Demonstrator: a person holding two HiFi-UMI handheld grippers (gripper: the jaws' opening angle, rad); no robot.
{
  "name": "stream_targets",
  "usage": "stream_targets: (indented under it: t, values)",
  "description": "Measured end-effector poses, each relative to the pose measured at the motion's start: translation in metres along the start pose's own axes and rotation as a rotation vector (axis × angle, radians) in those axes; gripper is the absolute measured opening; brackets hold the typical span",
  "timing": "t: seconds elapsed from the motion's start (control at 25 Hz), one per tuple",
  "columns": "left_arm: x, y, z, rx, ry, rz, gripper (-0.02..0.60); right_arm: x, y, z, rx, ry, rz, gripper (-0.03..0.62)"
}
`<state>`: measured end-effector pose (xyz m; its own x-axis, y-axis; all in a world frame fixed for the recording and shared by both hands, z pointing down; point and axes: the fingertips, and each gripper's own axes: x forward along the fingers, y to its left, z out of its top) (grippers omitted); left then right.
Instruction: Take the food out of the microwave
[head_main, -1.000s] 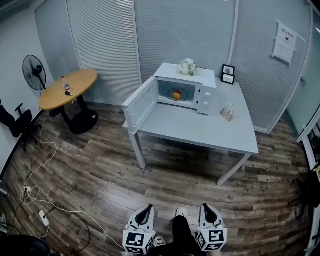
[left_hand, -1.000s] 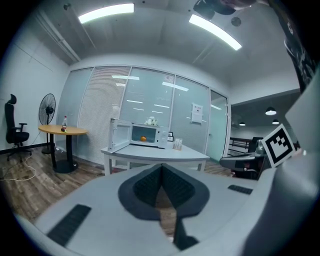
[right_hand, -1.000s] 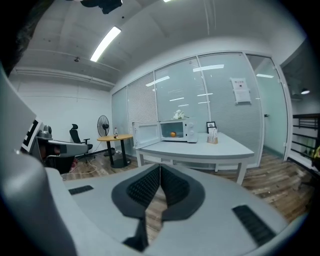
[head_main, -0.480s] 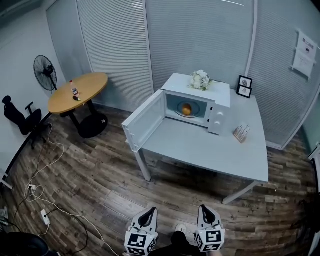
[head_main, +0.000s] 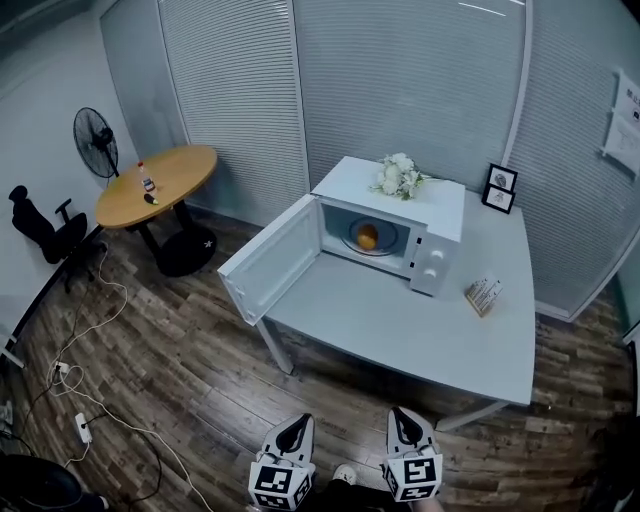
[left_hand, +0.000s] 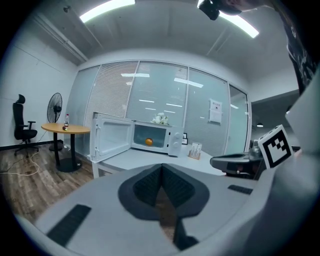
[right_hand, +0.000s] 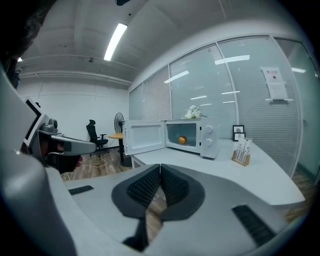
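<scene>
Holding my left gripper (head_main: 296, 422) and right gripper (head_main: 402, 416) side by side, low and pointed forward. Both have jaws pressed together with nothing between them. The orange food (head_main: 367, 237) sits inside the microwave (head_main: 440, 200) on the table (head_main: 400, 320), well ahead of both grippers. The microwave door (head_main: 268, 262) stands swung wide, ahead of the left gripper.

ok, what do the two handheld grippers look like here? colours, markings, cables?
They match. The left gripper and right gripper each have a pale grey moulded body and dark ribbed pads set in a black surround. Each carries a white cube with black square markers at the rear. No cables show on either.
</scene>
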<state>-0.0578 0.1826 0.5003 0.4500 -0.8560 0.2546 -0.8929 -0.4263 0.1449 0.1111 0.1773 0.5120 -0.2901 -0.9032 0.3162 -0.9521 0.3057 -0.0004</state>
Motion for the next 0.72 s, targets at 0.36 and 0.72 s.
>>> stream_targets:
  t: [0.36, 0.72]
  values:
    - [0.042, -0.018, -0.005, -0.02, 0.044, -0.025, 0.006, 0.011, -0.019, -0.005, 0.028, 0.022, 0.018, 0.004]
    - [0.091, -0.02, -0.002, 0.0, 0.066, -0.102, 0.006, 0.038, -0.047, 0.002, 0.044, 0.021, -0.051, 0.003]
